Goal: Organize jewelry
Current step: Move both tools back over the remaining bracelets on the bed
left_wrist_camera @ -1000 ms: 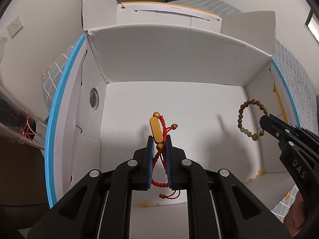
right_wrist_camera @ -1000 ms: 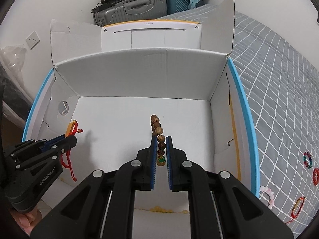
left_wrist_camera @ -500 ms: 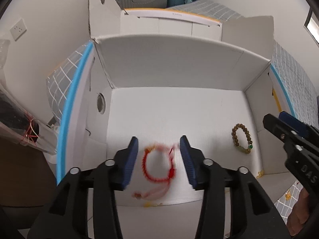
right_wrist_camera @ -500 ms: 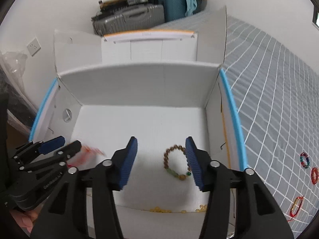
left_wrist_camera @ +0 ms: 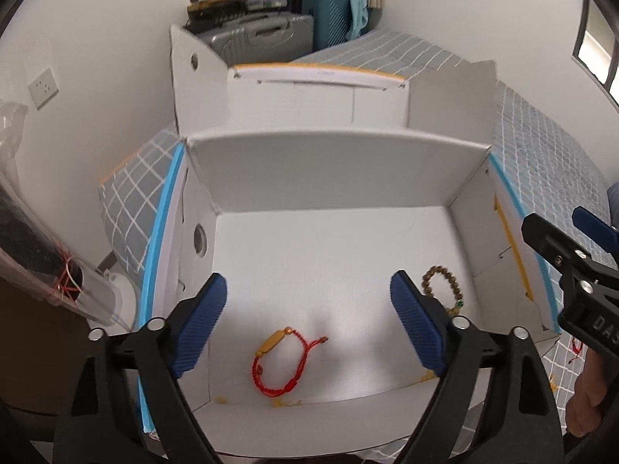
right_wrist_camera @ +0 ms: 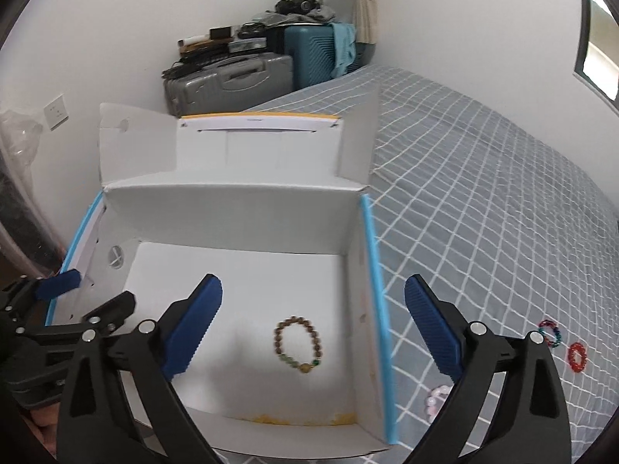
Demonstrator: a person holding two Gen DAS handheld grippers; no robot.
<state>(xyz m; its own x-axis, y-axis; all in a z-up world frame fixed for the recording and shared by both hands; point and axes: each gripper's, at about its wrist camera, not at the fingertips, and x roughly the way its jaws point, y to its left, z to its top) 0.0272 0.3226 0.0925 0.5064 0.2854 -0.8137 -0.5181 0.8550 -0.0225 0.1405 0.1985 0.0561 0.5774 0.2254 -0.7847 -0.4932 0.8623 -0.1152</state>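
Both bracelets are lying flat on the white box (left_wrist_camera: 329,170) floor. The red cord bracelet (left_wrist_camera: 278,363), light and limp, is best pinched at its stiff gold bar, which is slanting up-right. The wooden bead bracelet (right_wrist_camera: 298,344) is probably firmer. The left gripper (left_wrist_camera: 307,328) and right gripper (right_wrist_camera: 313,324) are opening wide, holding nothing.

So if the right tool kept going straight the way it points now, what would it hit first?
Most likely the bead bracelet on the box floor, which lies between the opening jaws of the right tool; depth is hard to judge, so it may land on bare floor beside it.
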